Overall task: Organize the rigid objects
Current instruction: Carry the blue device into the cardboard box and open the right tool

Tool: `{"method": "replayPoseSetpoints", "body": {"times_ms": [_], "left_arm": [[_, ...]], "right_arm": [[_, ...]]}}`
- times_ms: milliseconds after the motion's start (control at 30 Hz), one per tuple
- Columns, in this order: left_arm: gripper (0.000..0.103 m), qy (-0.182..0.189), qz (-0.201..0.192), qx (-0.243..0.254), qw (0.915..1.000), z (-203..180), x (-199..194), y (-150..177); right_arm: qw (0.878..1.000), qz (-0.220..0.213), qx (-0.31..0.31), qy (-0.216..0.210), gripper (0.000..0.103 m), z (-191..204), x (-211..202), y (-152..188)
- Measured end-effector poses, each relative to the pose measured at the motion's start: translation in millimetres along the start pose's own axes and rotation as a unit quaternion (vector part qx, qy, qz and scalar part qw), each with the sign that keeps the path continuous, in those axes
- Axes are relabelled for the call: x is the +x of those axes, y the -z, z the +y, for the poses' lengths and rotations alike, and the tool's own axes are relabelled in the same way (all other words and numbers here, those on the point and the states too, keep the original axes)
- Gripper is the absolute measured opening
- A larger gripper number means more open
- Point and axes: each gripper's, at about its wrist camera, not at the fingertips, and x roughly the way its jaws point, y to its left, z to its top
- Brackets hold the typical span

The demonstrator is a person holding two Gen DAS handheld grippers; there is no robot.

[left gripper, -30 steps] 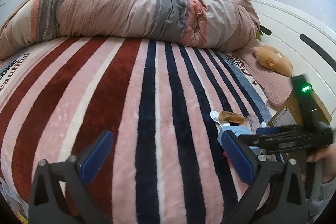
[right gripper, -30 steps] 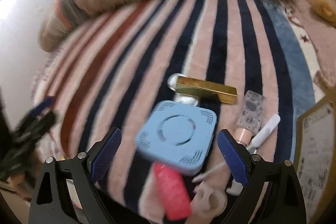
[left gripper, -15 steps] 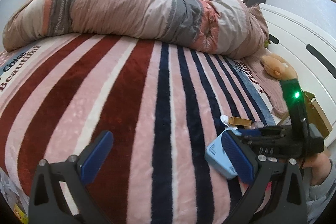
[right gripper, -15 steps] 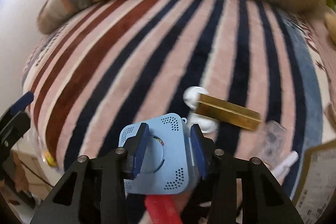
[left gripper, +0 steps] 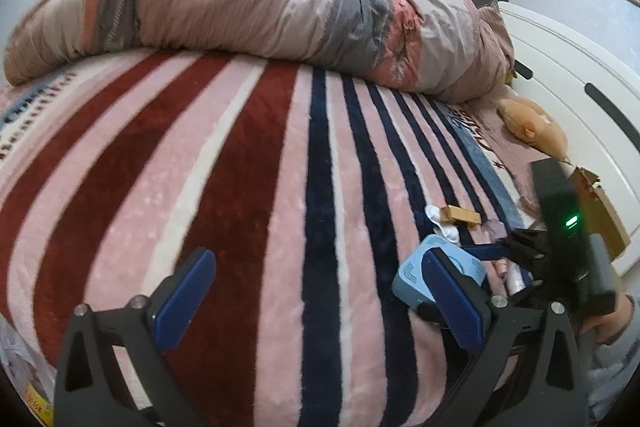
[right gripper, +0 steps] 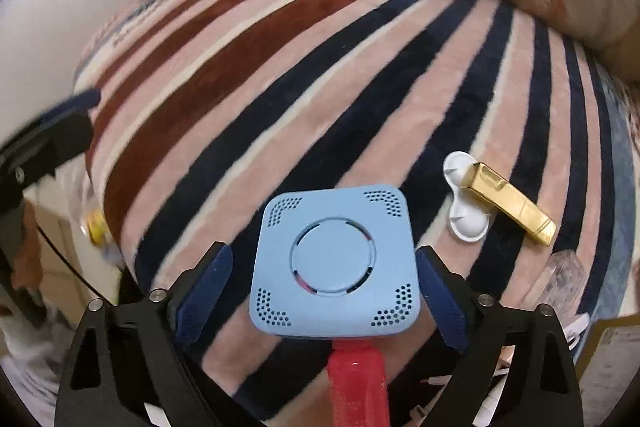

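Stripes of red, pink and navy are filling both views, because the striped blanket (left gripper: 280, 187) is covering the bed and everything is lying on it. The right gripper (right gripper: 324, 291) is hovering low with its blue fingers (right gripper: 204, 287) spread wide apart, and the light blue square box (right gripper: 334, 263) is sitting right between them; whether either pad is brushing its sides is hard to tell. The box is showing a round lid and dotted vent corners, and its near edge is resting over a red cylinder (right gripper: 356, 383) poking out underneath. Just to the right, a gold bar-shaped item (right gripper: 512, 203) is lying tilted across a white plastic piece (right gripper: 460, 219), touching it, and a clear bottle (right gripper: 564, 283) is blurring at the edge beyond. From the left wrist view, the left gripper (left gripper: 320, 299) is hanging over bare blanket, fingers (left gripper: 184, 295) wide open and holding nothing. The same blue box (left gripper: 412, 271) is showing behind its right finger, with the right gripper's black body (left gripper: 560, 239) and green light beside it, and the gold item (left gripper: 460, 215) a little farther up the bed. A rolled quilt (left gripper: 260, 11) is stretching across the far side, and a cardboard box (left gripper: 600, 211) is standing at the right edge near the white headboard (left gripper: 580, 75).
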Motion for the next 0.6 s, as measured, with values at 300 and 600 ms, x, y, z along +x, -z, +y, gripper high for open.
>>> {"method": "replayPoseSetpoints", "body": {"times_ms": [300,600], "left_arm": [[0.102,0.096,0.051,-0.028,0.9937,1.5,24.9,4.4],[0.100,0.253,0.062,-0.034,0.9648,-41.9,11.3,-7.4]], "right_arm": [[0.999,-0.023,-0.015,0.021,0.079,1.6,5.4,0.3],[0.982,-0.179,-0.057,-0.034,0.079,18.2,-68.0,6.7]]}}
